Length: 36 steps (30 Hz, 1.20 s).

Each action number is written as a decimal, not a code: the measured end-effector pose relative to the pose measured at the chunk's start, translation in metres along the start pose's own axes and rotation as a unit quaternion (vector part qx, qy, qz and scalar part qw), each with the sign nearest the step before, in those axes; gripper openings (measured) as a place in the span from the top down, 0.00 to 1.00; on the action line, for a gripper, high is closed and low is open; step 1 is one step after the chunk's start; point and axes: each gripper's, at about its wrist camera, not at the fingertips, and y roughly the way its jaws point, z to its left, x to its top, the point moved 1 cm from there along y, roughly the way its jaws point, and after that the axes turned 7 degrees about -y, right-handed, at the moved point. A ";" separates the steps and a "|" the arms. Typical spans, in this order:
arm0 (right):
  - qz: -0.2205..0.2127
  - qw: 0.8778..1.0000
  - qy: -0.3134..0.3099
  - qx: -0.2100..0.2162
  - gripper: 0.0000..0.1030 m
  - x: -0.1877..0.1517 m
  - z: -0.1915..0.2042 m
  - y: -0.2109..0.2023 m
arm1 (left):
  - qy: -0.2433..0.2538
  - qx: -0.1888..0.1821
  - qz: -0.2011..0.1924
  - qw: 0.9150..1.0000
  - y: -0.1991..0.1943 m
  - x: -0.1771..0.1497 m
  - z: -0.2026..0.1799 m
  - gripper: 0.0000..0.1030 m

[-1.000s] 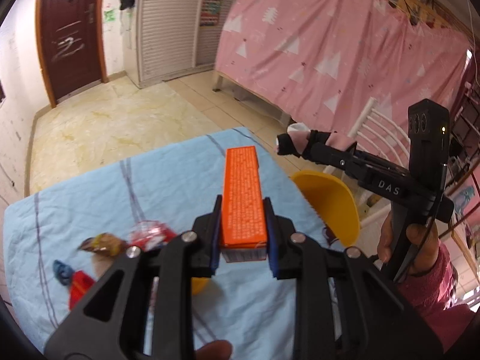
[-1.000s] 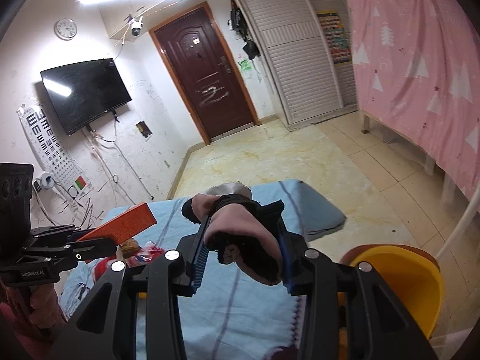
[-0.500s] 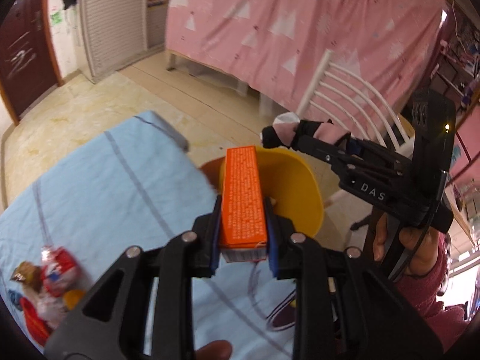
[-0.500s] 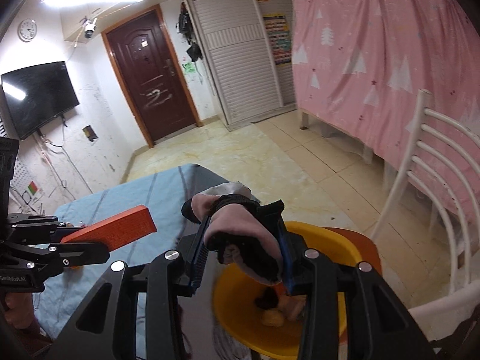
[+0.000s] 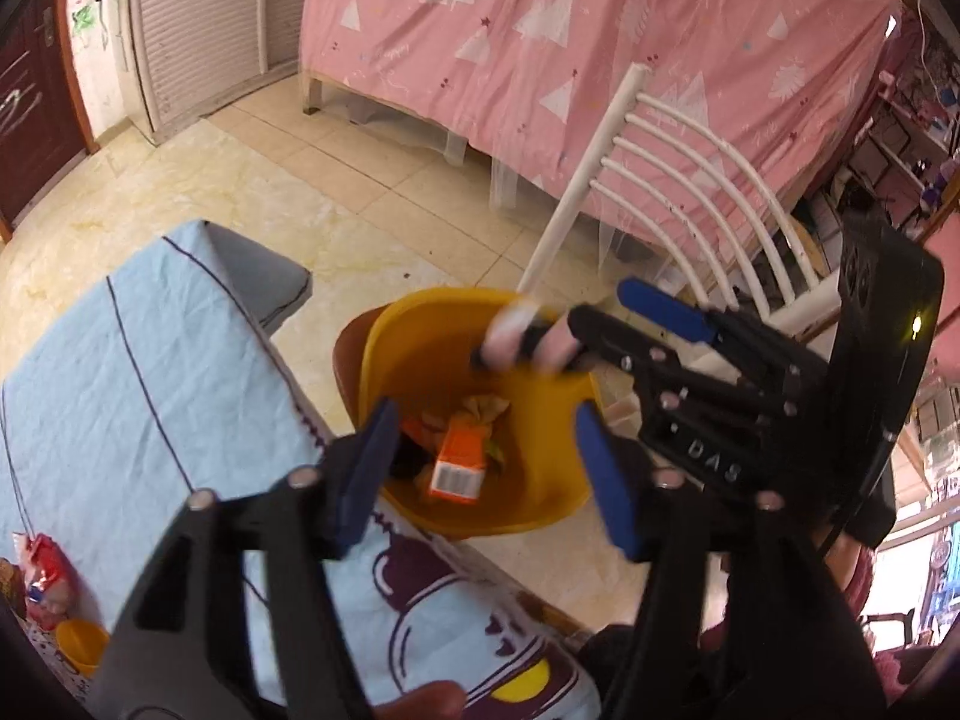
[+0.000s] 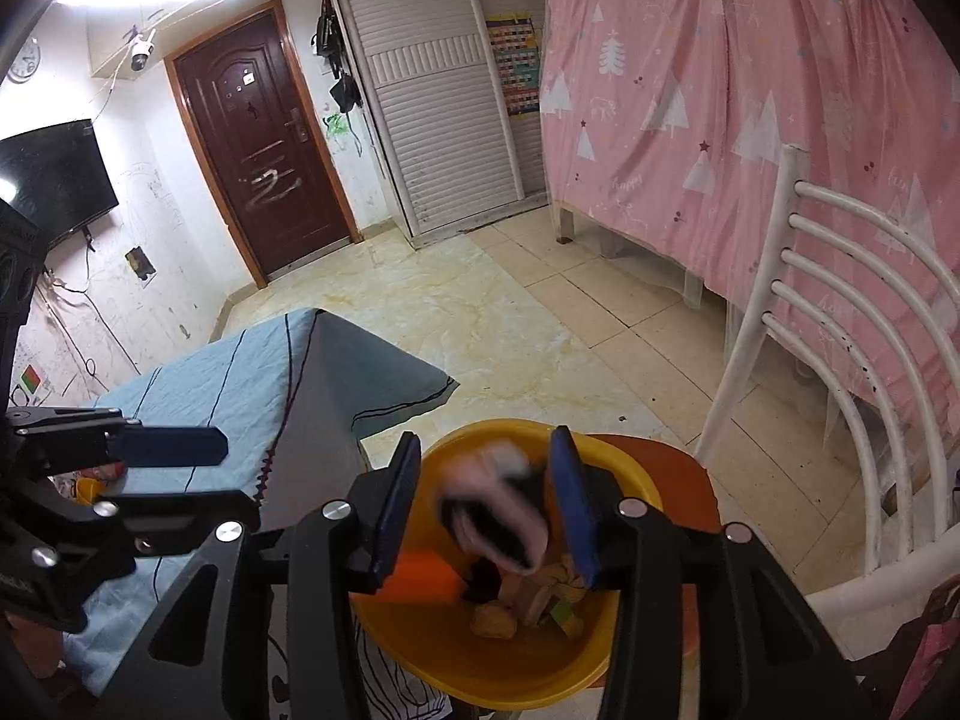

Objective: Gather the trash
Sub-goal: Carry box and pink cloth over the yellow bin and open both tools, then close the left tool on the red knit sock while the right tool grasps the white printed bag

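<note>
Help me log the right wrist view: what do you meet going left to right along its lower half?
Left gripper → blue tablecloth → orange box → pink-and-black wad → yellow bin → white chair.

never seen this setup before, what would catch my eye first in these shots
The yellow bin beside the blue-clothed table, with an orange box lying in it among other trash. Both grippers hang over it with jaws open: the left gripper empty, and a blurred pink-and-black sock between the right gripper's jaws. Behind stand a white chair and a pink curtain.
</note>
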 end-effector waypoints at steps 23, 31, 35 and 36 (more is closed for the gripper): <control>-0.021 0.999 -0.014 0.022 0.58 0.018 0.041 -0.011 | -0.046 -0.001 -0.067 0.997 -0.073 -0.007 0.046 0.41; -0.027 0.997 -0.040 0.059 0.53 0.036 0.090 -0.005 | -0.074 0.020 -0.090 0.993 -0.099 -0.020 0.082 0.36; -0.029 0.995 -0.059 0.078 0.52 0.044 0.119 0.001 | -0.092 0.034 -0.101 0.990 -0.117 -0.030 0.104 0.36; -0.029 0.994 -0.064 0.082 0.52 0.046 0.126 0.002 | -0.096 0.038 -0.104 0.989 -0.122 -0.033 0.110 0.35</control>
